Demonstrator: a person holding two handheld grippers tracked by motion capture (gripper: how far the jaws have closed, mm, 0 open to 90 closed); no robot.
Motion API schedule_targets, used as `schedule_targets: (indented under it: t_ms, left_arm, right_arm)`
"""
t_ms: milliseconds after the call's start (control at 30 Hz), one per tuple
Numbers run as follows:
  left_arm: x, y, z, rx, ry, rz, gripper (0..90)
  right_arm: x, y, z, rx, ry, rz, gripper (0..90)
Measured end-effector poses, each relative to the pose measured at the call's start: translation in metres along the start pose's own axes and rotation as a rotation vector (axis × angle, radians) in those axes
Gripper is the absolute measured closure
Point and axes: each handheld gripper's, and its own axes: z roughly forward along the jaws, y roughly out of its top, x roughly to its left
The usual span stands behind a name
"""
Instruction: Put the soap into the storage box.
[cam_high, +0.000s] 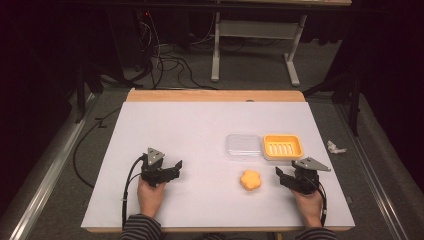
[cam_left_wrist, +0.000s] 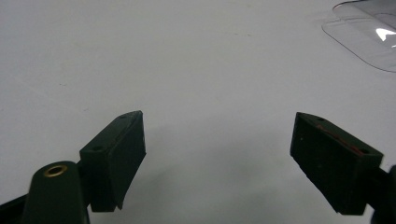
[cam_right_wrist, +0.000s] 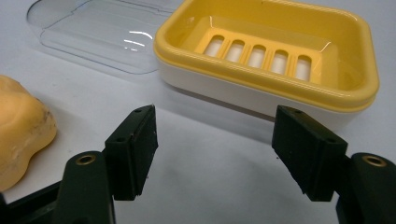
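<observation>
Orange soap between two idle grippers, dish and lid beyond

Orange and flower-shaped, the soap (cam_high: 251, 180) lay bare on the white tabletop (cam_high: 190, 130), between the grippers and much closer to the right gripper (cam_high: 281, 175), whose jaws stood apart with nothing between them, in the right gripper view too. The left gripper (cam_high: 175, 167) rested well apart on the other side, its jaws likewise spread wide over bare tabletop and holding nothing. Just beyond the soap sat the clear lid (cam_high: 243, 146) and, touching its right edge, the yellow soap dish (cam_high: 283, 146) with its slotted tray. The soap looked light, firm and probably slick, so a level pinch across its lobed sides, low and centred, seemed the safest hold; a hard squeeze could mar it.
</observation>
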Motion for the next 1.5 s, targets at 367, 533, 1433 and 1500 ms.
schedule_targets:
  t_ms: [367,533,1433,1500]
  left_arm:
    - [0.0002,0.0,0.0,0.004,0.0,0.003,18.8]
    - [0.0003,-0.0001,0.0002,0.004,0.003,0.006,18.8]
    - [0.001,0.0005,0.0014,0.002,0.012,-0.007,19.0]
    - [0.0006,0.0005,0.0013,0.002,0.011,-0.01,19.0]
  right_arm:
    - [-0.0008,-0.0005,-0.0008,-0.004,-0.01,0.025,30.6]
    - [0.0001,-0.0013,-0.0027,-0.027,-0.031,0.029,28.5]
    - [0.0026,-0.0011,-0.0036,-0.035,-0.059,0.004,28.4]
    - [0.0031,-0.001,-0.0042,-0.038,-0.057,0.007,28.8]
